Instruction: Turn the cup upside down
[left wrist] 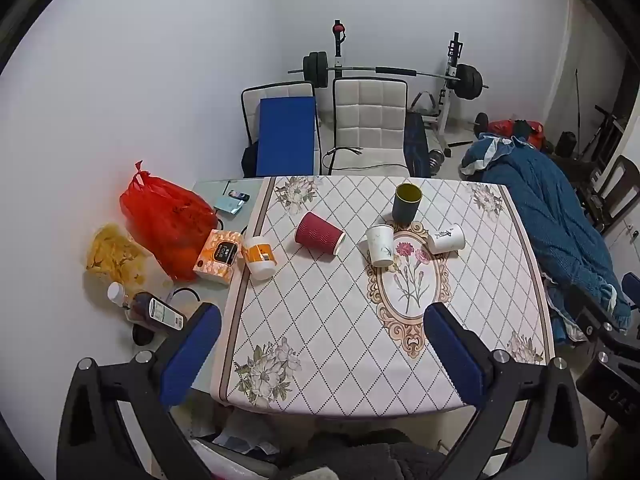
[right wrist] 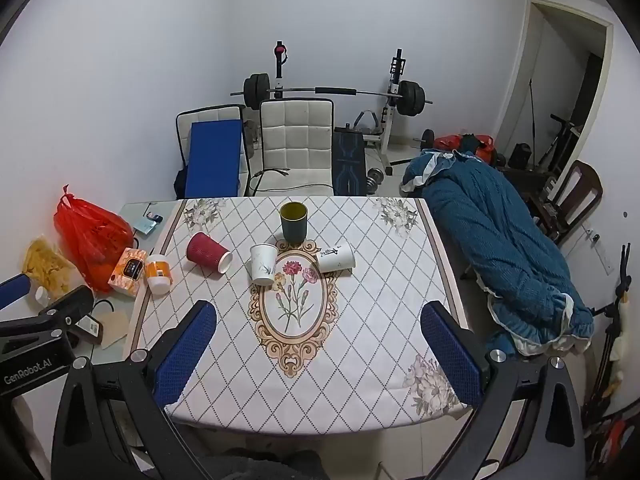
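Several cups sit on the patterned tablecloth (left wrist: 320,312) (right wrist: 360,340). A dark green cup (left wrist: 407,204) (right wrist: 294,221) stands upright at the back. A white paper cup (left wrist: 380,245) (right wrist: 263,264) stands upright in the middle. A red ribbed cup (left wrist: 319,233) (right wrist: 208,254) and a white printed cup (left wrist: 447,237) (right wrist: 335,257) lie on their sides. An orange-and-white cup (left wrist: 259,257) (right wrist: 157,273) sits at the cloth's left edge. My left gripper (left wrist: 320,340) and right gripper (right wrist: 318,340) are open and empty, above the table's near edge.
Left of the cloth lie a red plastic bag (left wrist: 166,220) (right wrist: 92,236), an orange box (left wrist: 218,255), a snack bag (left wrist: 114,254) and a dark bottle (left wrist: 154,310). Two chairs (left wrist: 368,124) stand behind the table. A blue blanket (right wrist: 492,240) lies to the right.
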`<state>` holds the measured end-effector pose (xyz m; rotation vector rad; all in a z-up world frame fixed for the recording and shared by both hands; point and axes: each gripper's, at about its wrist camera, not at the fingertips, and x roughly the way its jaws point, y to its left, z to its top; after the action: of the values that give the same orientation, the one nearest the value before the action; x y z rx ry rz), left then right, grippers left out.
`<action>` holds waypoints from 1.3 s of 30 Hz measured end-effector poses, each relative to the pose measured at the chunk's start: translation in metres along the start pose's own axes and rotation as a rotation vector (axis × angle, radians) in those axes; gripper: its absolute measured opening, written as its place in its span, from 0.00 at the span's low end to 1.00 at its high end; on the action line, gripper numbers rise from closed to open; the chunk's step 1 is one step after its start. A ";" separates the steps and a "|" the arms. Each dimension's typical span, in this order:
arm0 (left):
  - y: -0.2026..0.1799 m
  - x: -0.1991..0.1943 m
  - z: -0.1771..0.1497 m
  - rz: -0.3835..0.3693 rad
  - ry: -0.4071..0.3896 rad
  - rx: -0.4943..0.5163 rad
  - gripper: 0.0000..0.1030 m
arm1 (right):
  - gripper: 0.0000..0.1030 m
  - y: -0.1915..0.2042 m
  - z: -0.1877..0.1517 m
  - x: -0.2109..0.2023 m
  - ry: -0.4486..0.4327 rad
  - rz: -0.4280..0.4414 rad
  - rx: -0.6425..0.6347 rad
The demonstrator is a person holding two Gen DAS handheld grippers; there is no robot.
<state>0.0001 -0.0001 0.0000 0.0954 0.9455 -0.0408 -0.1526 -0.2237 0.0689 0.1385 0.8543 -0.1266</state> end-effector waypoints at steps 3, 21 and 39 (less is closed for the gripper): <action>0.000 0.000 0.000 0.003 -0.001 0.003 1.00 | 1.00 0.001 0.000 0.000 0.002 -0.011 -0.011; -0.007 -0.003 -0.004 -0.018 0.003 -0.004 1.00 | 1.00 0.000 0.002 -0.006 0.007 -0.007 0.015; -0.009 -0.012 -0.001 -0.031 -0.008 -0.006 1.00 | 1.00 -0.004 -0.002 -0.012 -0.007 -0.015 0.027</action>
<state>-0.0085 -0.0091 0.0087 0.0744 0.9390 -0.0671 -0.1626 -0.2267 0.0764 0.1567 0.8472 -0.1529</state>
